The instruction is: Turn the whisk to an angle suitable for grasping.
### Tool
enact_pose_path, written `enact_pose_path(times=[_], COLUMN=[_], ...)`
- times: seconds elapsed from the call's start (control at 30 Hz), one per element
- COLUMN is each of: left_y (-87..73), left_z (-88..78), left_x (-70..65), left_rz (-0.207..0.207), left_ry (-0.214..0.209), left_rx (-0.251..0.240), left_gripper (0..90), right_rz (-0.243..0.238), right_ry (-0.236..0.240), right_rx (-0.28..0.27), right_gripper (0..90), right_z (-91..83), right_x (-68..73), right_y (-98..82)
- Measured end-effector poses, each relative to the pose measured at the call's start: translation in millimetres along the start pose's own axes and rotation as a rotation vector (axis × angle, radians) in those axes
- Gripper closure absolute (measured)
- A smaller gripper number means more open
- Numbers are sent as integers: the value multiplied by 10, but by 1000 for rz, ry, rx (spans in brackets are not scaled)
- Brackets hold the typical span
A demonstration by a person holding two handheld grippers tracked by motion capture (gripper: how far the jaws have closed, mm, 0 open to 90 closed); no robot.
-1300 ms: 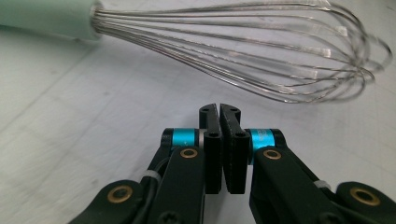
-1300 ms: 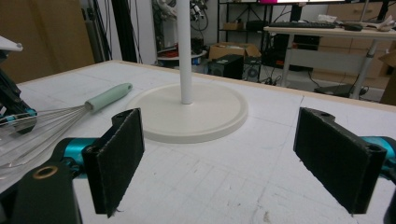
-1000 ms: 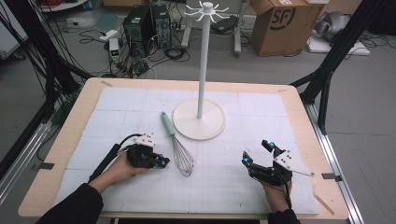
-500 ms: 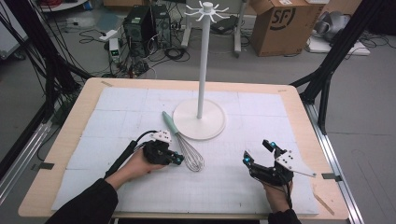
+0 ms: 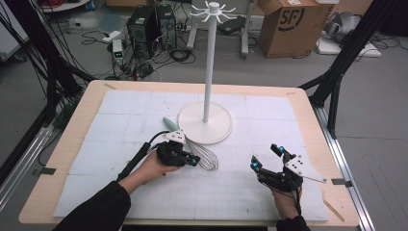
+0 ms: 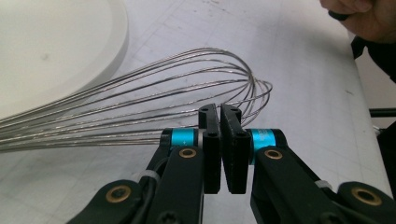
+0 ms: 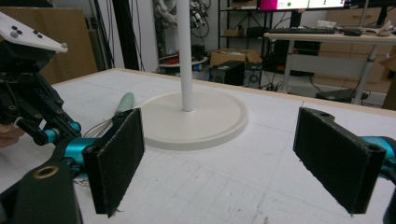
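Since the earlier frame, the left gripper had slid right along the whisk, from beside the handle to over the wire loops. Its jaws were pressed nearly together just in front of the wires (whether any wire was pinched, I could not tell). That whisk lay on the bench against the white stand. Well apart, the right gripper rested with jaws wide, holding nothing.

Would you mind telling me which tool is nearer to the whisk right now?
The left tool. Its jaws are closed at the whisk wires. The right tool sits apart, open, off to the whisk's right.
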State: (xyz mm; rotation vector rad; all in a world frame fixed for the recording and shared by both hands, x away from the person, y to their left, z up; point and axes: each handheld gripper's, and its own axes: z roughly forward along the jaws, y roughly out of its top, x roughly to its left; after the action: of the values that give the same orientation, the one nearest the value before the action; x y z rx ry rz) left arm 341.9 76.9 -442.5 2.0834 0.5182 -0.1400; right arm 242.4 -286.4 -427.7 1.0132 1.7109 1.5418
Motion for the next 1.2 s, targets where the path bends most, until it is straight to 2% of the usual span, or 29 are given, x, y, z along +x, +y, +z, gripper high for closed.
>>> enact_pose_path(times=[0.2,0.37,0.43,0.6,0.67,0.73,0.77,0.83,0.9,1.0,1.07,1.2], left_y=[26,49,56,-44,-82,-42,-13,63,106,138,153,162], left_z=[-55,-218,-338,-669,-770,-836,-875,-924,-944,-974,-982,-989], left_x=[31,124,237,677,818,906,943,1019,1106,1222,1299,1485], left_rz=[-9,-37,-51,-187,-222,-211,-206,-188,-186,-183,-173,-188], left_ry=[13,46,82,195,219,268,269,298,302,331,369,420], left_rx=[-28,-89,-133,-272,-299,-264,-275,-244,-220,-185,-159,-107], left_gripper=[871,872,875,894,897,897,898,898,899,900,900,900], right_rz=[3,0,6,-1,-2,2,5,4,7,4,8,9], right_ry=[3,2,3,4,6,3,5,6,6,5,9,7], right_rx=[4,6,8,4,3,4,7,4,0,-4,-1,-11], right_gripper=[155,155,155,155,155,155,155,155,155,155,155,155], right_z=[-1,0,-1,5,7,11,12,12,11,9,5,4], right_x=[5,4,8,8,6,4,6,5,4,-2,-4,-7], right_y=[-2,-2,-2,-2,-2,-3,-2,-1,2,4,4,5])
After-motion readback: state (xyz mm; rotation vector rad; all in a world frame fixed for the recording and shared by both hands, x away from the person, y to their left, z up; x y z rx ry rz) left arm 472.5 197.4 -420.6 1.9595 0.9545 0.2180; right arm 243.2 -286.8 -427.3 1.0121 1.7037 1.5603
